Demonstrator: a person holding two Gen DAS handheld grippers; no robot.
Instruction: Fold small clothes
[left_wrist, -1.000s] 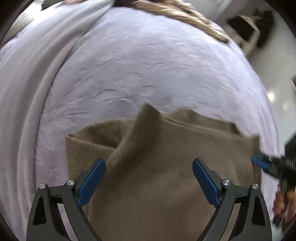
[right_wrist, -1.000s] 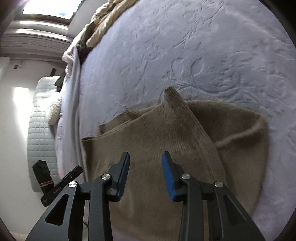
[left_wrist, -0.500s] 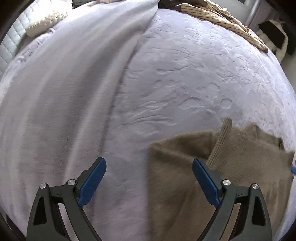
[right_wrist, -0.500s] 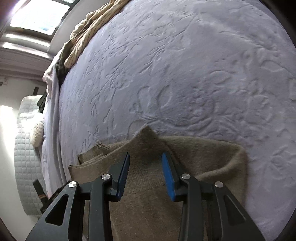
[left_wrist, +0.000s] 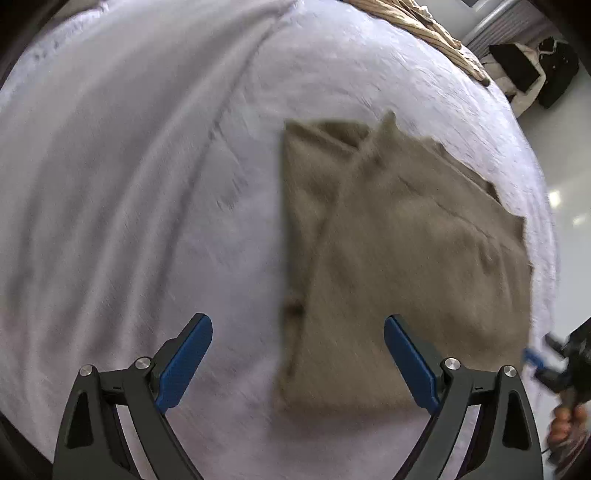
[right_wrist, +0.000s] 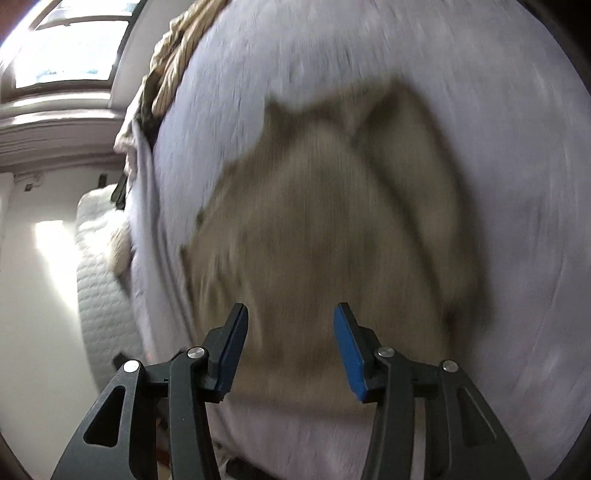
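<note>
A folded olive-brown knit garment (left_wrist: 399, 258) lies flat on the pale lilac bedspread (left_wrist: 147, 184). My left gripper (left_wrist: 298, 354) hangs above the garment's near left edge, wide open, nothing between its blue pads. The right gripper shows at the far right edge of the left wrist view, with a hand (left_wrist: 565, 424) on it. In the right wrist view, which is blurred, the garment (right_wrist: 332, 229) fills the middle. My right gripper (right_wrist: 290, 350) is above its near edge, its jaws opening, with nothing gripped between them.
A tan striped cloth (left_wrist: 417, 22) is heaped at the bed's far edge. Dark bags (left_wrist: 532, 70) stand on the floor beyond the bed. A quilted white headboard or cushion (right_wrist: 99, 258) and a window (right_wrist: 66, 48) lie left of the bed.
Both grippers have pulled back from the garment, which now lies farther ahead in both views. The right gripper's jaws stand wider apart than before. The left gripper stays wide open.
</note>
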